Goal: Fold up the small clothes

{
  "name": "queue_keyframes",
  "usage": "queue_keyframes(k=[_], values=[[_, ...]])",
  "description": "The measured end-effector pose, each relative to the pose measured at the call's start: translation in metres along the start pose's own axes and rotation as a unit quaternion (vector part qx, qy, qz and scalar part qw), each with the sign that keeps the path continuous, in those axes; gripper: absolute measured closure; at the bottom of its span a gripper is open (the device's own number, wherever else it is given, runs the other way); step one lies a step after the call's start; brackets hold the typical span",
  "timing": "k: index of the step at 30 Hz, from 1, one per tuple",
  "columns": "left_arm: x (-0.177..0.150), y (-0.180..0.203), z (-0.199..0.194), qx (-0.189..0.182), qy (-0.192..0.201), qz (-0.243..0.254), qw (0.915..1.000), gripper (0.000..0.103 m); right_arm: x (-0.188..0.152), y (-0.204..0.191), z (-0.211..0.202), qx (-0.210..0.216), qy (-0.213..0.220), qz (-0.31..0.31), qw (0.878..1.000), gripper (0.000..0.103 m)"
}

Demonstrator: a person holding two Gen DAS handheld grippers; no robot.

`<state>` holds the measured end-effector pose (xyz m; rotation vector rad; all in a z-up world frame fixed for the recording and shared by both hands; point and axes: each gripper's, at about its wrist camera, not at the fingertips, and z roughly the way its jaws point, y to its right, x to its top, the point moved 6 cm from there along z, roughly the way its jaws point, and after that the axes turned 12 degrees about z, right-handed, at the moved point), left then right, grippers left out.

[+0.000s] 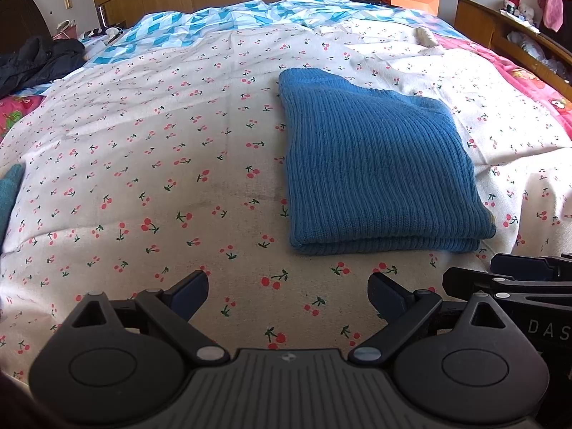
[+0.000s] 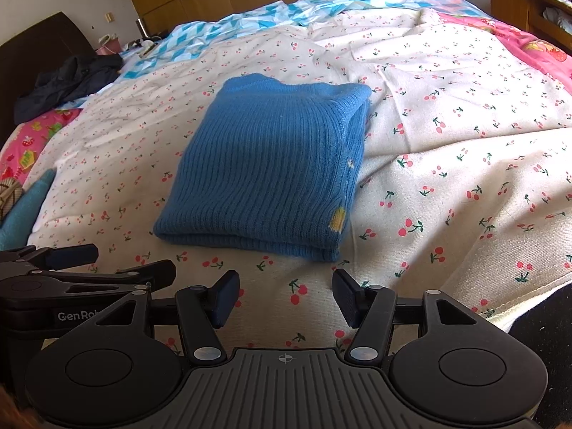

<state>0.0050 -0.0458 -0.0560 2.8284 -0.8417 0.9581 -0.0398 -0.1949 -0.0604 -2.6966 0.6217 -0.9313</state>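
A blue ribbed-knit sweater [image 1: 379, 164], folded into a thick rectangle, lies on the cream cherry-print bedsheet [image 1: 143, 164]. The 2 black grippers, left gripper [image 1: 287, 295] and right gripper [image 2: 286, 295], hang just short of it, jaws spread wide, empty. A teal cloth [image 2: 25, 207], perhaps another garment, shows at the left edge.

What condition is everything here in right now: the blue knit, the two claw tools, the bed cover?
Blue knit sweater: folded into a neat rectangle, lying flat, untouched.
Left gripper: open, empty, above the sheet short of the sweater.
Right gripper: open, empty, short of the sweater's near edge.
Cherry-print sheet: spread over the bed, lightly wrinkled.
Dark jacket: crumpled in a heap at the bed's far left.
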Motion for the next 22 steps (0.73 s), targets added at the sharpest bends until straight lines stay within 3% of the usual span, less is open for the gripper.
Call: queue_keyframes(k=[22], values=[[-0.0011,0.0006,0.0010,0.002,-0.008,-0.003,1.0000,0.005,-0.0010,0.0001,0.0012,-0.002,-0.002,-0.001,1.000,0.045]])
